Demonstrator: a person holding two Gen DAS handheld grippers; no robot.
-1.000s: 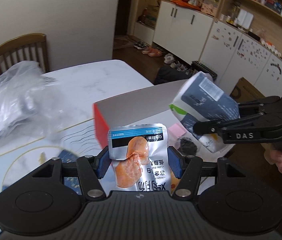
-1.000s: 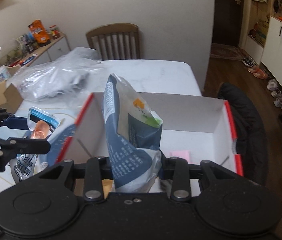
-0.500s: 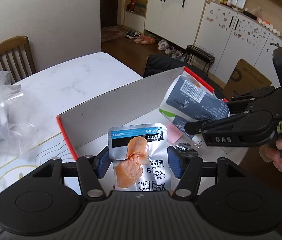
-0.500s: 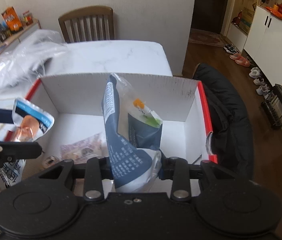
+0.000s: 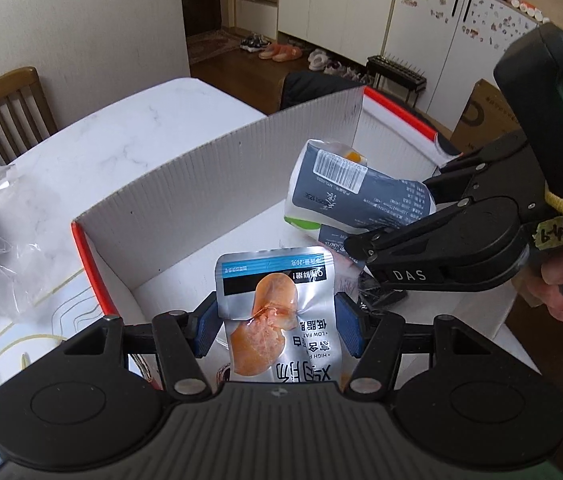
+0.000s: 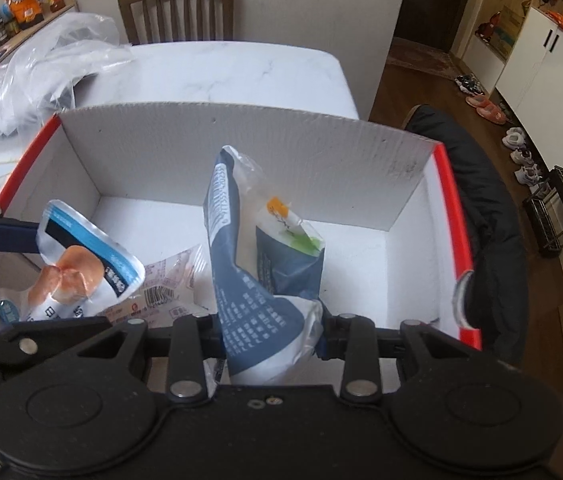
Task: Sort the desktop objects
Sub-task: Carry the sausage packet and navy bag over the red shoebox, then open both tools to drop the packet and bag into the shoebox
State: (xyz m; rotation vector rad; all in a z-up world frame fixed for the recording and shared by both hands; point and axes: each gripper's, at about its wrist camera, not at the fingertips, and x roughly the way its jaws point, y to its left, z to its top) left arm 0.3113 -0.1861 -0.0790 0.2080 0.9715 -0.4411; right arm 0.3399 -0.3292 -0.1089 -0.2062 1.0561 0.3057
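Note:
My left gripper [image 5: 277,322] is shut on a silver snack pouch [image 5: 277,312] with an orange picture, held over the white cardboard box [image 5: 201,176] with red edges. The pouch also shows in the right wrist view [image 6: 77,276]. My right gripper [image 6: 269,334] is shut on a dark blue and white bag [image 6: 257,280], held above the middle of the box [image 6: 241,136]. The bag [image 5: 357,200] and right gripper [image 5: 365,246] show at the right of the left wrist view. A pink-printed packet [image 6: 169,284] lies on the box floor.
The box stands on a white marble table [image 6: 221,68]. A crumpled clear plastic bag [image 6: 29,76] lies at the table's left. A wooden chair [image 6: 177,12] stands behind it. A dark jacket [image 6: 489,216] hangs to the right of the box.
Both grippers have moved forward with their packets from beside and over the near edge to over the inside of the box. Both grips are unchanged.

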